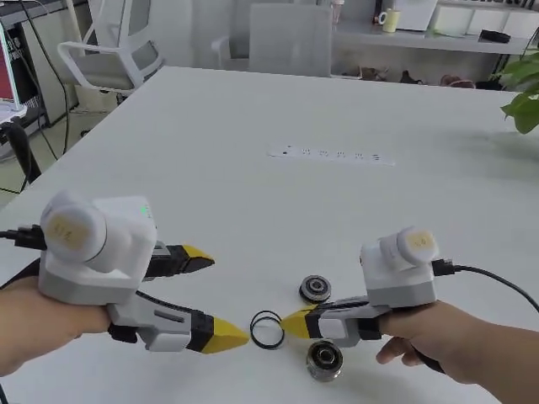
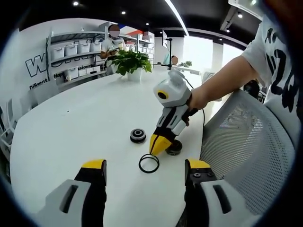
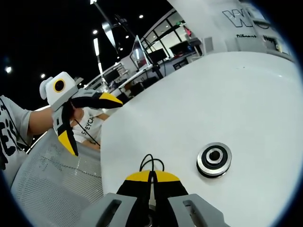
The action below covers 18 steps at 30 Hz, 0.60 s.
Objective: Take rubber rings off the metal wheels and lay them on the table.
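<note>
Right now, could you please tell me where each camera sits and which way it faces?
Head view: on the headset, facing forward and down at the table; hands hold the left gripper and right gripper beside a ring and two wheels.
Left gripper view: on that gripper, facing along open jaws toward the right gripper; right forearm shows.
Right gripper view: on that gripper, facing over shut jaws toward the left gripper; left forearm shows.
Shared: all see the ring.

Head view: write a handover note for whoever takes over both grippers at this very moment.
Left gripper: open, empty.
Right gripper: shut, tips at the loose ring, which lies on the table between the grippers; I cannot tell if it is pinched.
Near wheel looks bare; far wheel seems to have a black band on.
Done: one ring off. Left: strip the far wheel.
</note>
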Each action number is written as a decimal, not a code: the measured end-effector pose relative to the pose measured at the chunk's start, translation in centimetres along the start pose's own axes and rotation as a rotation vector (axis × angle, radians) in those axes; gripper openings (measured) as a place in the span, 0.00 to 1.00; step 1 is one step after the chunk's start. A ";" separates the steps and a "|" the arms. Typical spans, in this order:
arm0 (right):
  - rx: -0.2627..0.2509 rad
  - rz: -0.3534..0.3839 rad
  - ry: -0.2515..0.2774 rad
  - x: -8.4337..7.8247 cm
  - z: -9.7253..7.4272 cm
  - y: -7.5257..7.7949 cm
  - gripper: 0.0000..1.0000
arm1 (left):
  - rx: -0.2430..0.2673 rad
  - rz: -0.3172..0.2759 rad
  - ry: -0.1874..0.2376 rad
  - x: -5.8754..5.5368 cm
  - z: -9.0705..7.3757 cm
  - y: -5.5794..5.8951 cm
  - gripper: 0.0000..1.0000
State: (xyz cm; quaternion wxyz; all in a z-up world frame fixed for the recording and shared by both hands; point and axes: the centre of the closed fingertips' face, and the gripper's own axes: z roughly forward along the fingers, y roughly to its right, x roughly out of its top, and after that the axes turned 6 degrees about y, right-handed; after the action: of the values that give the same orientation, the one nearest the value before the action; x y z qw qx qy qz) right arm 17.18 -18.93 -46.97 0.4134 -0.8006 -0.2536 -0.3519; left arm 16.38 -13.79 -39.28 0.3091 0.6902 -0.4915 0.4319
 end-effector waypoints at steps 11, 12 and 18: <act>-0.030 -0.070 -0.024 -0.4 0.0 0.4 0.00 | 0.000 0.001 -0.008 -0.1 0.0 0.1 0.65; -0.033 -0.077 -0.026 -0.5 0.0 0.4 0.01 | 0.000 0.001 -0.008 -0.1 0.0 0.1 0.65; -0.033 -0.126 -0.046 -0.7 0.1 0.3 0.07 | -0.003 0.000 -0.011 -0.2 0.0 0.2 0.65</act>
State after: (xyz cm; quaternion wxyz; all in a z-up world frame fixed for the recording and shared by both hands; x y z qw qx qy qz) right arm 16.99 -19.10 -47.64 0.3712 -0.7977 -0.3068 -0.3630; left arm 16.14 -13.73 -39.46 0.3072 0.6922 -0.4939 0.4273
